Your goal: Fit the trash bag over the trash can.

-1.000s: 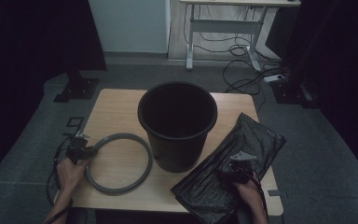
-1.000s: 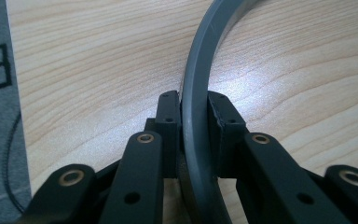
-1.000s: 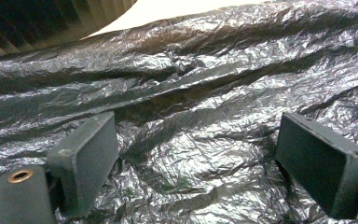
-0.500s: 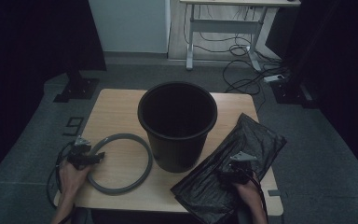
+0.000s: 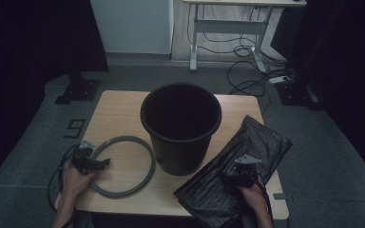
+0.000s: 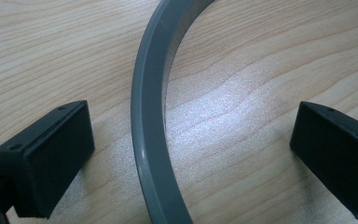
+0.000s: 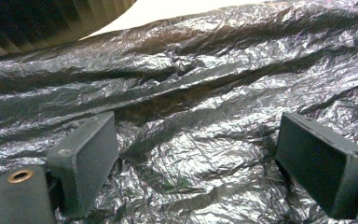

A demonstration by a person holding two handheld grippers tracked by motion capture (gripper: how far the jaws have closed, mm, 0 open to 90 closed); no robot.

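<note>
A grey plastic ring (image 5: 149, 166) lies flat on the wooden table (image 5: 119, 109), left of a black bin (image 5: 180, 128). My left gripper (image 5: 105, 163) sits at the ring's left rim. In the left gripper view the ring (image 6: 147, 116) runs between the wide-apart jaws of that gripper (image 6: 193, 135), touching neither pad; the jaws have just been opening. A crumpled black plastic bag (image 5: 261, 142) lies at the right, hanging over the table's near edge. My right gripper (image 5: 235, 175) hovers low over the bag (image 7: 205, 93), and that gripper (image 7: 196, 149) stands open with nothing between its pads.
The bin stands upright at the table's middle, between the two hands. On the floor beyond the table are a white desk frame (image 5: 228, 28) and loose cables (image 5: 256, 71). A dark stand base (image 5: 78, 90) sits off the far left corner.
The left jaws have opened off the ring's rim, and that hand has shifted slightly toward the near edge. The ring, the bag and the right gripper stay where they were.
</note>
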